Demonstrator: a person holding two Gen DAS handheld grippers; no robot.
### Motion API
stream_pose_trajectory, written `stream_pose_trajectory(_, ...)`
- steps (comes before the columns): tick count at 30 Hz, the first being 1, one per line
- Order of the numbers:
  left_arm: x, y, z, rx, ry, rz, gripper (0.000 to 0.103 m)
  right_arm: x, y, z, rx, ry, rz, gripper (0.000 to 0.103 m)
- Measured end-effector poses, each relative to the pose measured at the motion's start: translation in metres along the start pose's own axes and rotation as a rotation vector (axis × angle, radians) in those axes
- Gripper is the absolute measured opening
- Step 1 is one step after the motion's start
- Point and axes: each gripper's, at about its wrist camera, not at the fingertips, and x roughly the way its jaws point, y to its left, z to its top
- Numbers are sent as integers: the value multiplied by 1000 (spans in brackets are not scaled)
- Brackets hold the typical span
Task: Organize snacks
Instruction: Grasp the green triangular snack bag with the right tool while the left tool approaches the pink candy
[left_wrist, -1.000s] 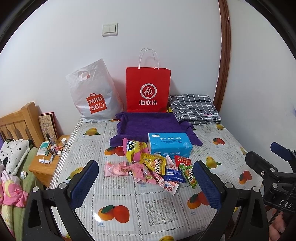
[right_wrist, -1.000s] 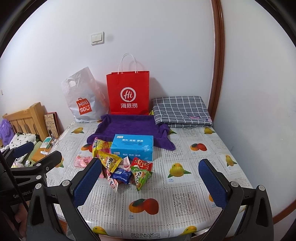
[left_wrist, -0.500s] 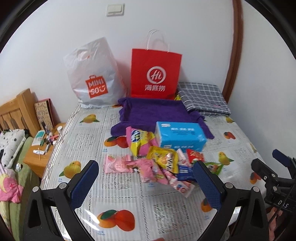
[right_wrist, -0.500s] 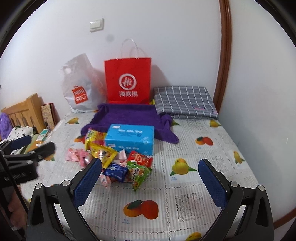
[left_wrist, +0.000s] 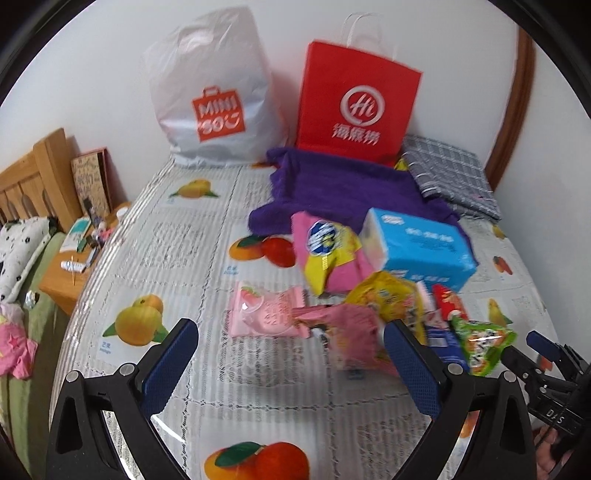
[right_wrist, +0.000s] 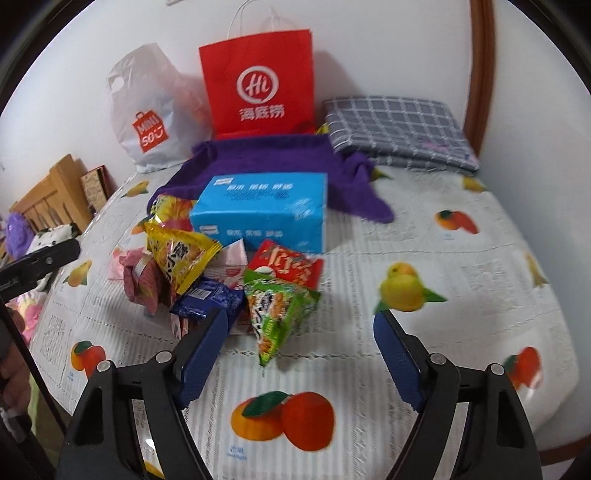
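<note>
Your left tool (left_wrist: 290, 354) hangs over the fruit-print surface (left_wrist: 192, 236) with its blue pads wide apart and nothing between them; a pink peach-print packet (left_wrist: 264, 312) lies just beyond the gap. Your right tool (right_wrist: 299, 339) has its jaws closing, still well apart, with the tip of a green triangular snack packet (right_wrist: 275, 312) lying between them, untouched by either pad.

The snacks sit in one loose heap near the middle of the surface, in front of a blue box (right_wrist: 264, 212) printed with white Chinese characters that are too blurred to read. In the heap you can see a yellow triangular packet (right_wrist: 179, 254), a red packet (right_wrist: 286, 266) with white lettering, a dark blue packet (right_wrist: 207, 297) and a pink-and-yellow bag (left_wrist: 325, 254) with a round blue logo; none of their writing is legible.

Behind the box a purple towel (right_wrist: 266, 162) lies spread. Against the wall stand a red paper bag (right_wrist: 260, 79) marked "Hi" in a white ring over Chinese characters, and a white plastic bag (left_wrist: 214, 92) with an orange "MINISO" logo. A grey checked folded cloth (right_wrist: 399, 129) rests to the right of the red bag.
</note>
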Motion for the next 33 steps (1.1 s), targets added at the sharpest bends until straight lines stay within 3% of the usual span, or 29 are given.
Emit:
stream_pose_trajectory(6, 19, 13, 0, -19, 26, 5, 101, 24, 3, 2, 25, 13, 49, 82)
stream_pose_trajectory(8, 26, 17, 0, -21, 35, 17, 101, 36, 6, 0, 18, 32, 46, 77)
stream_pose_trajectory(11, 38, 21, -1, -27, 57, 25, 101, 52, 10, -2, -9, 75, 47, 63)
stream_pose_trajectory(13, 46, 22, -1, -26, 70, 34, 101, 59, 11, -4, -24, 91, 50, 40)
stream_pose_trajectory(14, 51, 22, -1, -21, 79, 42, 101, 60, 10, -4, -23, 93, 55, 37)
stream_pose_trajectory(30, 91, 48, 20, -93, 114, 47, 101, 41, -20, 14, 18, -5, 49, 36)
stream_pose_trajectory(33, 102, 42, 19, -59, 142, 73, 101, 43, -24, 17, 29, -9, 45, 36)
